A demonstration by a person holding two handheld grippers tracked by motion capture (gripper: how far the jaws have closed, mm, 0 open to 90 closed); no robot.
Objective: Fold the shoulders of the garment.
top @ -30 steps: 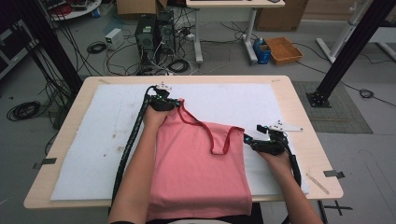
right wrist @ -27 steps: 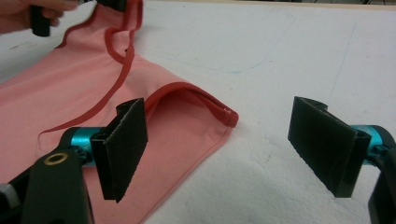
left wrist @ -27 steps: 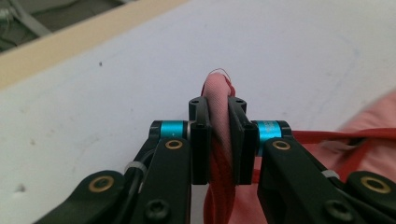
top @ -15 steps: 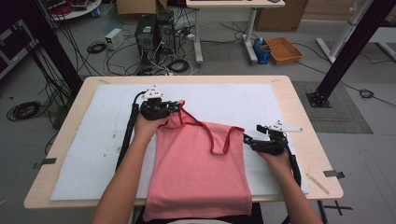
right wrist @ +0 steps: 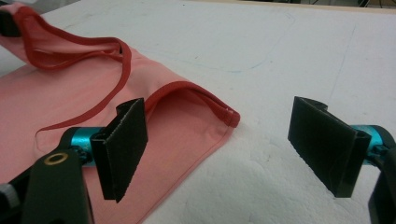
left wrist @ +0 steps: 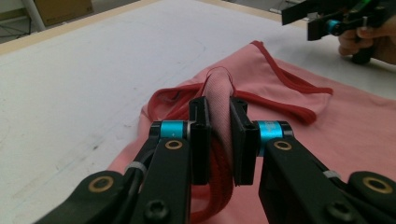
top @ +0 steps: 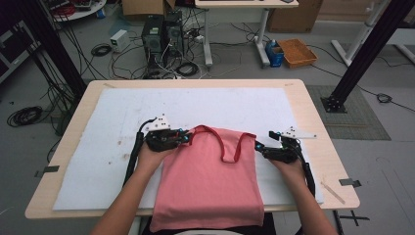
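left tongs (top: 187,137) and pinched pink top (top: 210,178) strap now nearer person, right tongs (top: 256,147) beside

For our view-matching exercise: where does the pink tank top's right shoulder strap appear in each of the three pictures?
High view: the right shoulder strap lies just right of centre, beside the right claw.
Left gripper view: upper right, below the distant claw.
Right gripper view: centre, between the open jaws.
Shared landmark: the dark red neckline trim looping beside it.
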